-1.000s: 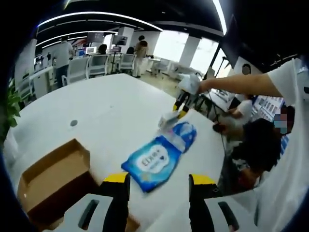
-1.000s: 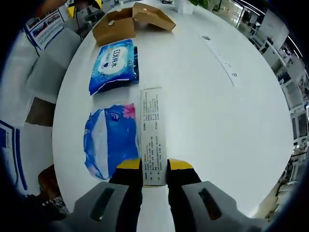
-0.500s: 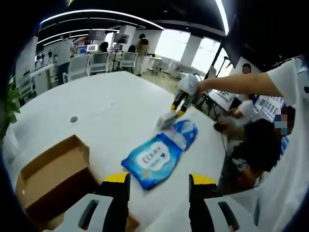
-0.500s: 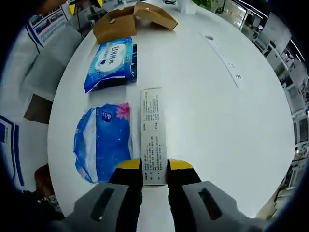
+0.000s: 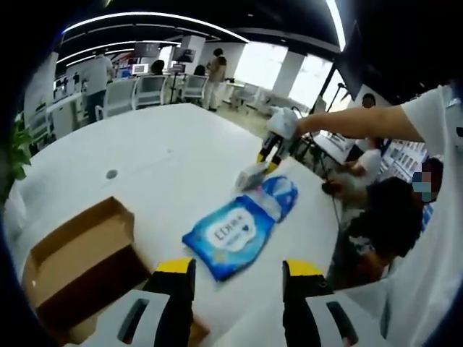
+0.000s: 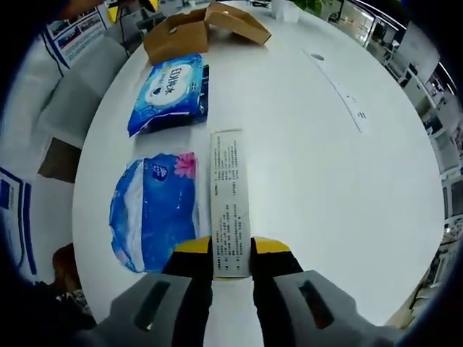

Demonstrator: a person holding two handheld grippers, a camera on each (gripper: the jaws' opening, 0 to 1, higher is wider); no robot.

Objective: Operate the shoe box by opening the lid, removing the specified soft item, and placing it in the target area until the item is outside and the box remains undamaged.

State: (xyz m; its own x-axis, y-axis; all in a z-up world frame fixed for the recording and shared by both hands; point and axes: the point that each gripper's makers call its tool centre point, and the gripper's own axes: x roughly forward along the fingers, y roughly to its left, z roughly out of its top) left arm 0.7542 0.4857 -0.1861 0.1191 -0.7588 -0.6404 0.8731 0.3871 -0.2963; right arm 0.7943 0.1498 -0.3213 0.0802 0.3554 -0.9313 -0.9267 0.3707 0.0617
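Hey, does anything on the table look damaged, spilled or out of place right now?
Nothing stands out. The cardboard box sits open and looks intact, two blue wipe packs lie flat on the table, and the right gripper holds a slim white carton.

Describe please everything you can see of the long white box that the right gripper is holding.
The long white box is a slim carton, seemingly cardboard, its upper face covered with small dark print too fine to read. The right gripper is shut on its near end, a yellow-tipped jaw on each side. It points away from the camera, beside a blue soft pack, over the white table. In the left gripper view it is held tilted above the table. It looks closed and undented.
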